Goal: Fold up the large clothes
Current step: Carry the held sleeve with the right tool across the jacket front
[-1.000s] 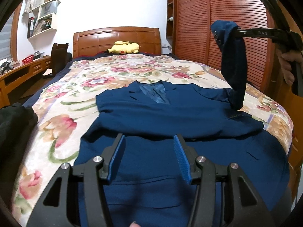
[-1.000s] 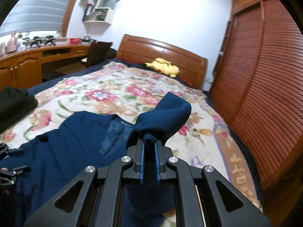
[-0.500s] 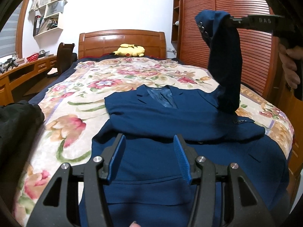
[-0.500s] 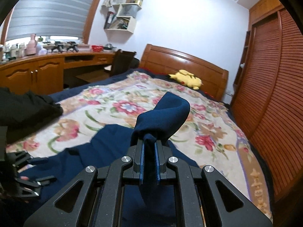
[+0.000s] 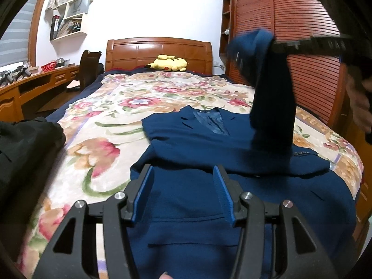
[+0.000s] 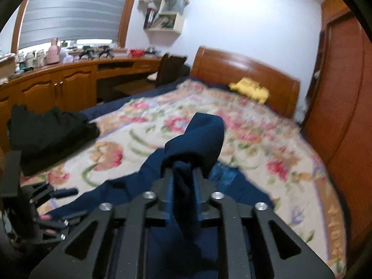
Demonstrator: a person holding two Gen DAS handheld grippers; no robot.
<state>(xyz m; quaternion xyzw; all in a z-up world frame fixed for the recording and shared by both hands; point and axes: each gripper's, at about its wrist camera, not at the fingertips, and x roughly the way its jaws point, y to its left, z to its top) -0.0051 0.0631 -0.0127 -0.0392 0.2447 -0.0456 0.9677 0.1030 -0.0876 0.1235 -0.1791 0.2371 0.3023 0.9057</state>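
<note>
A navy blue jacket (image 5: 209, 144) lies face up on the floral bedspread (image 5: 111, 121), its left sleeve folded across the chest. My right gripper (image 6: 183, 174) holds the other sleeve (image 6: 200, 137) up in the air. Its jaws are opening, and the bunched cloth still fills the gap and touches both pads. Seen from the left wrist, that sleeve (image 5: 272, 93) hangs from the right gripper (image 5: 274, 44) above the jacket's right shoulder. My left gripper (image 5: 183, 176) hovers open over the jacket's lower front, nothing between its fingers. The left gripper (image 6: 74, 203) also shows at the lower left of the right wrist view.
A black garment (image 5: 23, 144) lies heaped at the bed's left edge. A yellow plush toy (image 5: 168, 62) rests against the wooden headboard (image 5: 158, 51). Slatted wardrobe doors (image 5: 309, 69) run along the right side. A desk (image 6: 58, 86) and chair (image 6: 172, 69) stand on the left.
The right gripper carried the raised sleeve leftward over the jacket, and its jaws have parted around the cloth. The left gripper shifted slightly and stayed open.
</note>
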